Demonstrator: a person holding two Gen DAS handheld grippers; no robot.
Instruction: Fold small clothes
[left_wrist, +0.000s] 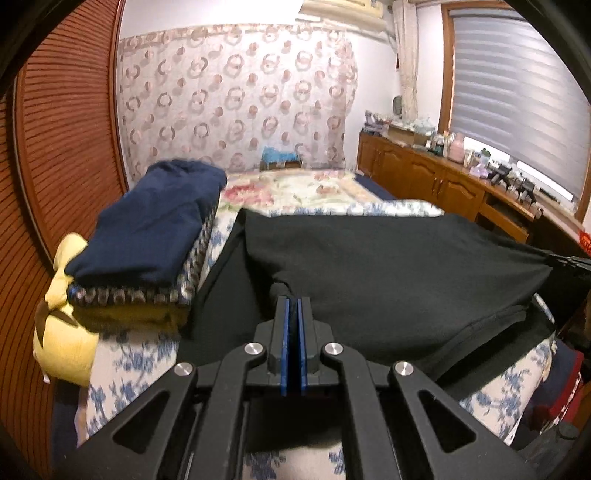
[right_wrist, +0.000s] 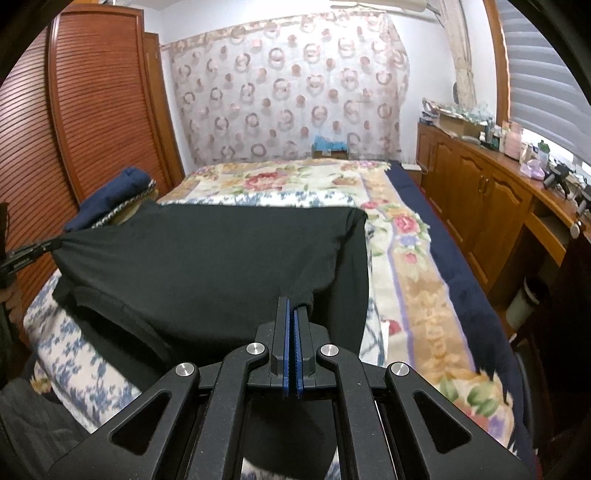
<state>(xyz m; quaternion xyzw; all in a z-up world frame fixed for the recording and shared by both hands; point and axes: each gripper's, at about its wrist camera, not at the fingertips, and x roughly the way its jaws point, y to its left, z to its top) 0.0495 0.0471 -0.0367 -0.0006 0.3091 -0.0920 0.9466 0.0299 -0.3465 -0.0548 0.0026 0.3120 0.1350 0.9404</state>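
On the far left of the bed (left_wrist: 140, 354), a pile of folded clothes (left_wrist: 147, 236) sits against the louvred wardrobe (left_wrist: 66, 155): a navy piece on top, a patterned one under it, yellow at the bottom. Just right of the pile, the left gripper (left_wrist: 294, 301) has its blue-padded fingers (left_wrist: 283, 332) clenched on a bunched edge of the black garment (left_wrist: 388, 269), and it tilts downward over the bed. The garment stretches taut between the two grippers (its far edge is lifted off the flowered blanket (right_wrist: 406, 266), while a lower layer rests on the blue-and-white cover). At its right corner, the right gripper (right_wrist: 294, 306) pinches the cloth, fingers (right_wrist: 286, 332) pressed together on a gathered fold, at a similar downward slant. Farther right, a wooden cabinet (right_wrist: 476, 206) runs along the wall beneath the window blind (right_wrist: 546, 66).
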